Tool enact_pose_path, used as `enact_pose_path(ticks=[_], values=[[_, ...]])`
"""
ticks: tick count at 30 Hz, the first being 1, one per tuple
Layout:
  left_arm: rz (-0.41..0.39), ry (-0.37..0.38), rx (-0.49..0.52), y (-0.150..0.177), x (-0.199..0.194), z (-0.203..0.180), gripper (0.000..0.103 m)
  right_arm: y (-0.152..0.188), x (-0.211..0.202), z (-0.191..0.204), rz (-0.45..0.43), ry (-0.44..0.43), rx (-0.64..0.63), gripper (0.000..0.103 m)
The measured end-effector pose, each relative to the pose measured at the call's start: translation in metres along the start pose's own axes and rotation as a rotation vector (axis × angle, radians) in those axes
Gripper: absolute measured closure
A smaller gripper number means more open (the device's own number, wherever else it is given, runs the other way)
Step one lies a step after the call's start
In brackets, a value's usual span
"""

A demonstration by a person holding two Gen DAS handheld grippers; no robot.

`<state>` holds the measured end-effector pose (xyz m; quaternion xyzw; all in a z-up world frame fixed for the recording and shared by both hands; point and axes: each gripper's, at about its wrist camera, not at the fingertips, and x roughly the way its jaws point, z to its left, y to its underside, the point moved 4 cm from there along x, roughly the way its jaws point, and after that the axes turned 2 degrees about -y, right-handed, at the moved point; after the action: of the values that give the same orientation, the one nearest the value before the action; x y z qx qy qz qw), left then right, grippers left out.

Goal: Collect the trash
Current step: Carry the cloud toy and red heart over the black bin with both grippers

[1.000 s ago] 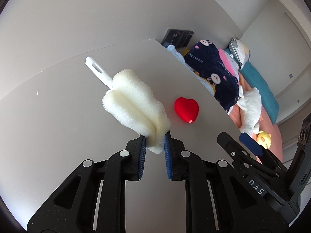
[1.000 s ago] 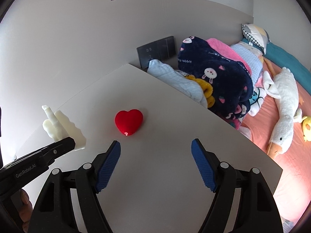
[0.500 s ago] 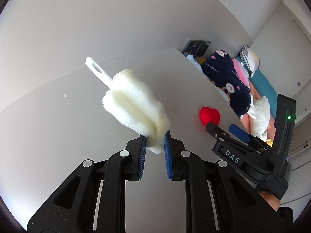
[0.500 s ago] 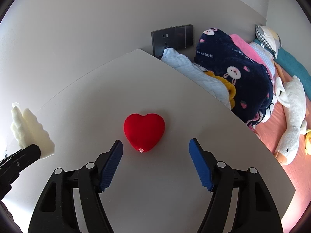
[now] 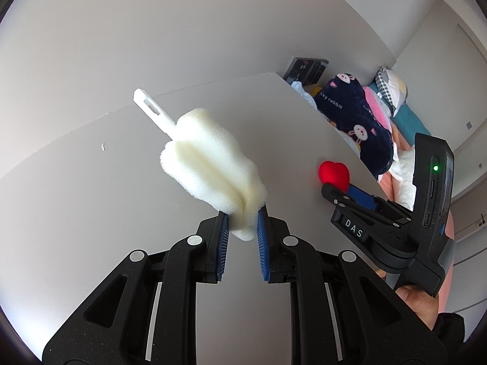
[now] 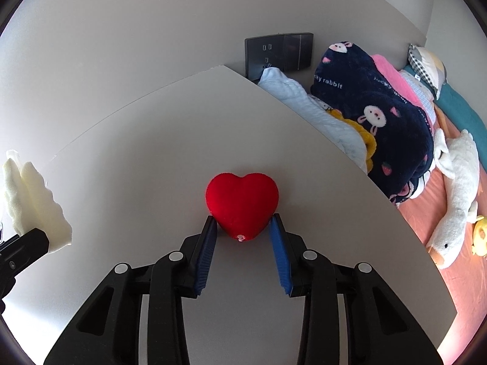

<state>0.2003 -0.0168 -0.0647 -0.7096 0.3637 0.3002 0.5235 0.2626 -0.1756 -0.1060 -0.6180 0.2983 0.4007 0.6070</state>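
Two grabs going: left gripper (image 5: 242,228) pinches the sponge (image 5: 210,164) aloft, right gripper (image 6: 242,238) is closing on the heart (image 6: 242,205) on the table (image 6: 152,158), whose tapered tip might squirt out.

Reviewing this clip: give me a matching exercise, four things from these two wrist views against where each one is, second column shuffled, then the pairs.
Things:
1. sponge brush
2. red heart
3. white goose toy
4. wall socket panel

Places:
A. on the wall behind the table's far corner
B. between the right gripper pads, on the table
C. clamped in the left gripper, off the table
D. on the pink bedding

Pairs: 1-C, 2-B, 3-D, 4-A
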Motion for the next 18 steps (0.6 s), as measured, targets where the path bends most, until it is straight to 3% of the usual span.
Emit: enact_pose_path(ticks=[18], values=[[-0.004, 0.065, 0.112, 0.036, -0.039, -0.048, 0.086, 0.051, -0.100, -0.021, -0.092, -0.056, 0.073, 0.066]])
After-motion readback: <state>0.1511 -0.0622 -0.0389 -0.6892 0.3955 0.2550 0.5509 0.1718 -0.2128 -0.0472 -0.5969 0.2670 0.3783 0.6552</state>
